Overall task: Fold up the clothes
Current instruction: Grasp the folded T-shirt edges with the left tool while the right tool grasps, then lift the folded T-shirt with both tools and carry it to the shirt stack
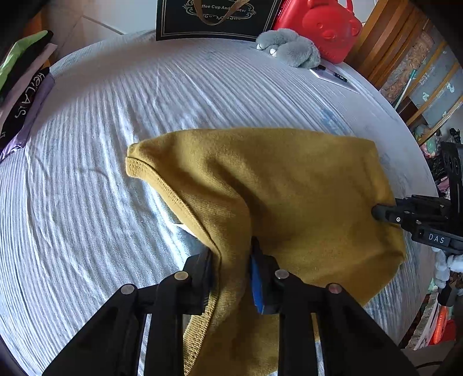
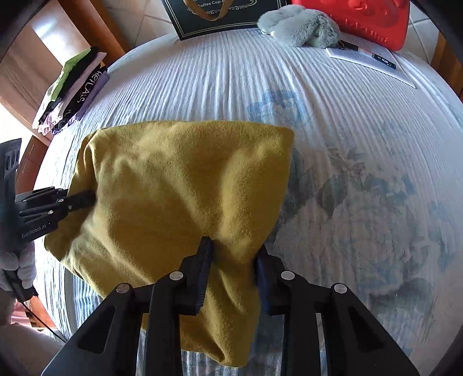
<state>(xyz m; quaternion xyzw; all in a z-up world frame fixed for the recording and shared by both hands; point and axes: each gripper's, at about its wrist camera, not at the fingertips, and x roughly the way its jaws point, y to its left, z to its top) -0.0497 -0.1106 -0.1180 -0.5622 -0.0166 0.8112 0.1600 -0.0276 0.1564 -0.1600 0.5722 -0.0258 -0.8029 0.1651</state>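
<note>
In the left wrist view, my left gripper is closed on a bunched fold of the mustard sweater, which lies on the ribbed white bedspread. Only here I see its ribbed hem. The right gripper bears "DAS".

In the right wrist view, my right gripper pinches the sweater's near edge. The other tool reads "GenRobot.AI". A folded shirt reads perhaps "HEILAIS"; the black bag reads "Coffee Cup".

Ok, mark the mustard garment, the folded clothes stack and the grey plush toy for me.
mustard garment (image 2: 179, 179), right wrist view, middle of its top face.
folded clothes stack (image 2: 75, 95), right wrist view, on the black lettered piece.
grey plush toy (image 1: 289, 47), left wrist view, its furry body.
</note>
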